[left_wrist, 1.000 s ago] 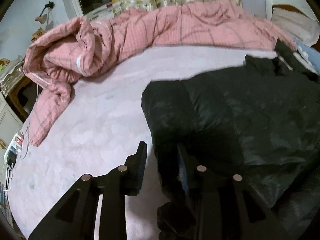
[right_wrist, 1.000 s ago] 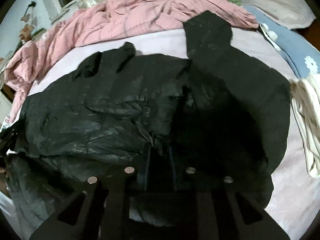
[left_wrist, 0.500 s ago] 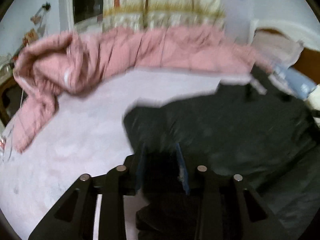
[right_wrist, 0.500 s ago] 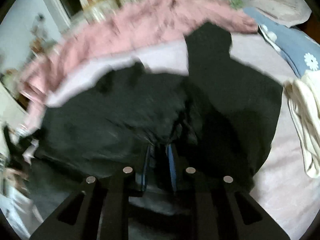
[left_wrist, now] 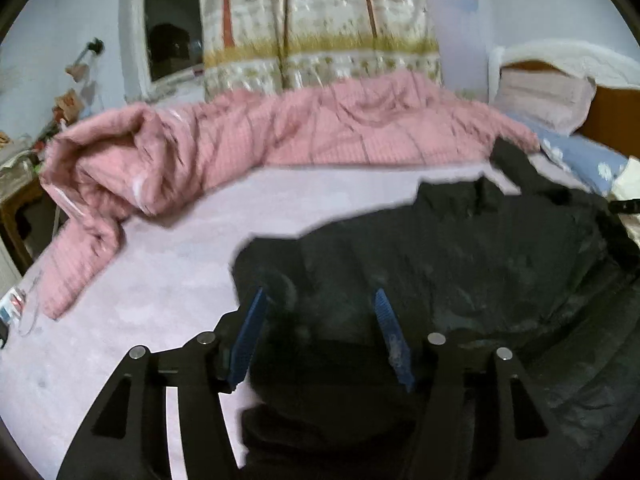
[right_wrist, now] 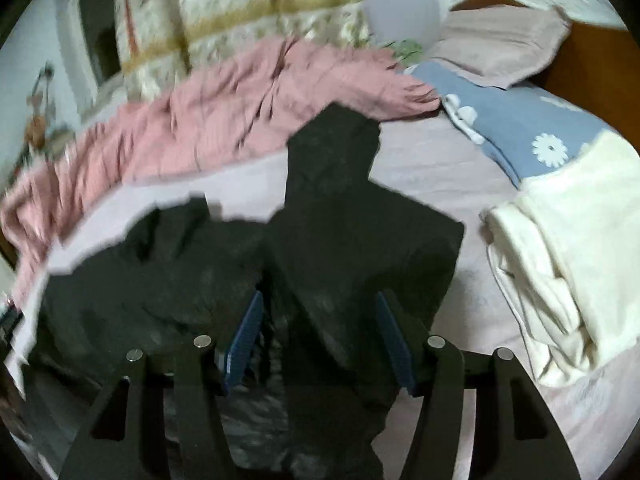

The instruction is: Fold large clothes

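Bare bed sheet point(left_wrist: 168, 280) is left open beside the black jacket point(left_wrist: 460, 264); the far side is blocked by the pink quilt point(left_wrist: 280, 136); the right by cream clothes point(right_wrist: 568, 240).

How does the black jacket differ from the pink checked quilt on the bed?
The shiny black jacket lies spread fairly flat on the near side; the pink checked quilt is bunched in a ridge along the far edge. The jacket is plain, the quilt gridded. Both rest on the pale pink sheet.

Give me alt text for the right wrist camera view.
The right gripper, jaws opening and clear of the cloth, hangs over a black jacket spread on a pink bedsheet. A rumpled pink quilt lies behind, and a cream garment and blue floral pillow lie right.
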Motion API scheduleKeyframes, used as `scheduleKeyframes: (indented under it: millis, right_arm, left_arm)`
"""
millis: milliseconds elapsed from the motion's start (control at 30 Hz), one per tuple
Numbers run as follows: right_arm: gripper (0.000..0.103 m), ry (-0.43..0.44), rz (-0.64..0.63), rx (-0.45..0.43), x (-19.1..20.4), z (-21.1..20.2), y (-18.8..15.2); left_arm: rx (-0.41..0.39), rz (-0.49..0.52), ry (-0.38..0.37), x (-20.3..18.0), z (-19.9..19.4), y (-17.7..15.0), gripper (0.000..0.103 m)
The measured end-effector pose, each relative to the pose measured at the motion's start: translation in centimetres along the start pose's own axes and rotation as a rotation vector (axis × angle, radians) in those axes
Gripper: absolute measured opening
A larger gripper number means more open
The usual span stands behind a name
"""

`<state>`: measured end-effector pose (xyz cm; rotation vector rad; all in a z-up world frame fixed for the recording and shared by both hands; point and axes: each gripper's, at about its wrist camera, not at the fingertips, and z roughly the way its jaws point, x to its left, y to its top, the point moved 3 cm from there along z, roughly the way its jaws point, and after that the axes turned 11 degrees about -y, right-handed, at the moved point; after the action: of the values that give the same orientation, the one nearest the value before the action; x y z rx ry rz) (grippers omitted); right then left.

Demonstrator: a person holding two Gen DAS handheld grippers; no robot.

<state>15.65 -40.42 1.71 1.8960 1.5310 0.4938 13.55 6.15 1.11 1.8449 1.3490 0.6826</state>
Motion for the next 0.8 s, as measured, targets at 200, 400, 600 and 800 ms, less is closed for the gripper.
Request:
scheduleKeyframes:
  millis: [200,400,600,800]
  right_arm:
    - [0.006,-0.116,-0.075,0.036,0.4,3.2,-1.2]
    - [0.002,-0.142,-0.045,0.097,-2.0,1.2,-2.0]
    - [0.003,-0.132,-0.043,0.25,-5.6,-0.3,-4.9]
    - [0.051,-0.14,0.15,0.106,-8.0,-2.8,-2.7]
  left_arm:
    - [0.07,0.009,0.004,-0.5,2.2,-1.0,0.056]
    - [0.099,-0.058,-0.009,0.6,2.8,-1.5,0.056]
    - [0.094,-0.031,-0.003,0.1,2.7,-1.5,0.056]
    - [0.091,-0.038,-0.003,0.3,2.7,-1.4,0.056]
